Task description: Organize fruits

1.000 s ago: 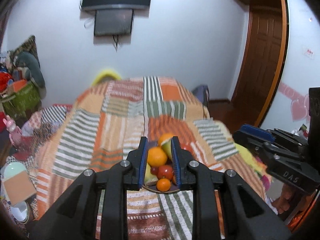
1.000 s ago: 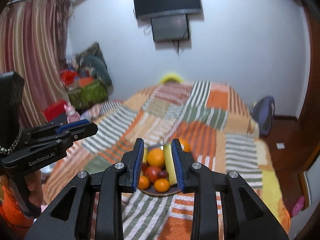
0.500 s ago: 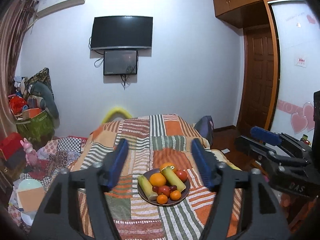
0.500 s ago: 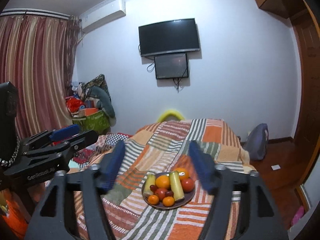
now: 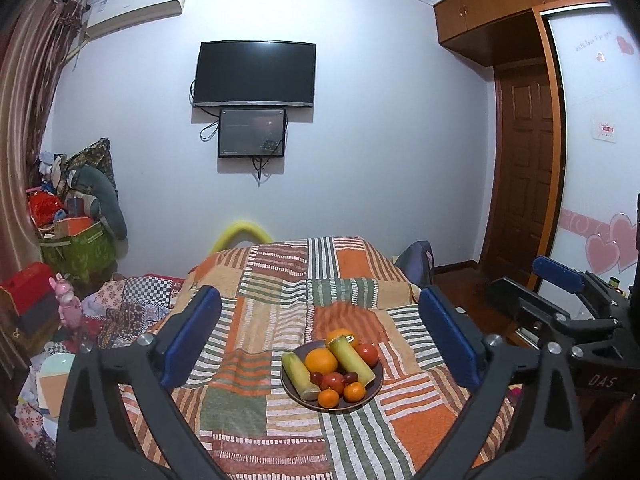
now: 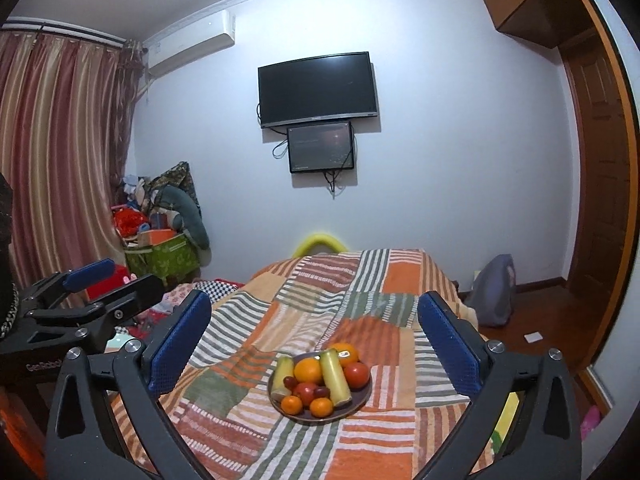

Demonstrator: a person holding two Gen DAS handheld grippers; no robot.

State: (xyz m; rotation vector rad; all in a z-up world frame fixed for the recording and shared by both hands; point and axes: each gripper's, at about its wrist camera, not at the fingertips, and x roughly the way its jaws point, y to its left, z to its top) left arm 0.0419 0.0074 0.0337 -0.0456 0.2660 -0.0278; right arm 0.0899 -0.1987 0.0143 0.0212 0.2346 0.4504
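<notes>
A dark round plate [image 5: 370, 394] sits on the striped patchwork bedspread [image 5: 280, 320], piled with fruit: oranges [image 5: 321, 361], a red tomato [image 5: 367, 353], small tangerines [image 5: 329, 398], dark grapes and two pale green stalk pieces [image 5: 350, 357]. The plate also shows in the right wrist view [image 6: 358, 403]. My left gripper [image 5: 320, 338] is open and empty, held back from and above the plate. My right gripper [image 6: 314, 342] is open and empty, likewise short of the plate. Each gripper appears at the edge of the other's view.
The bed runs toward the far wall with a television [image 5: 254, 74]. Clutter and a green box [image 5: 76, 248] stand at the left. A wooden door [image 5: 524, 184] and bare floor lie to the right. Curtains [image 6: 60, 160] hang at the left.
Both grippers have opened wide from nearly shut. Both have tilted up and drawn back, so the plate now looks farther off and the whole wall shows.
</notes>
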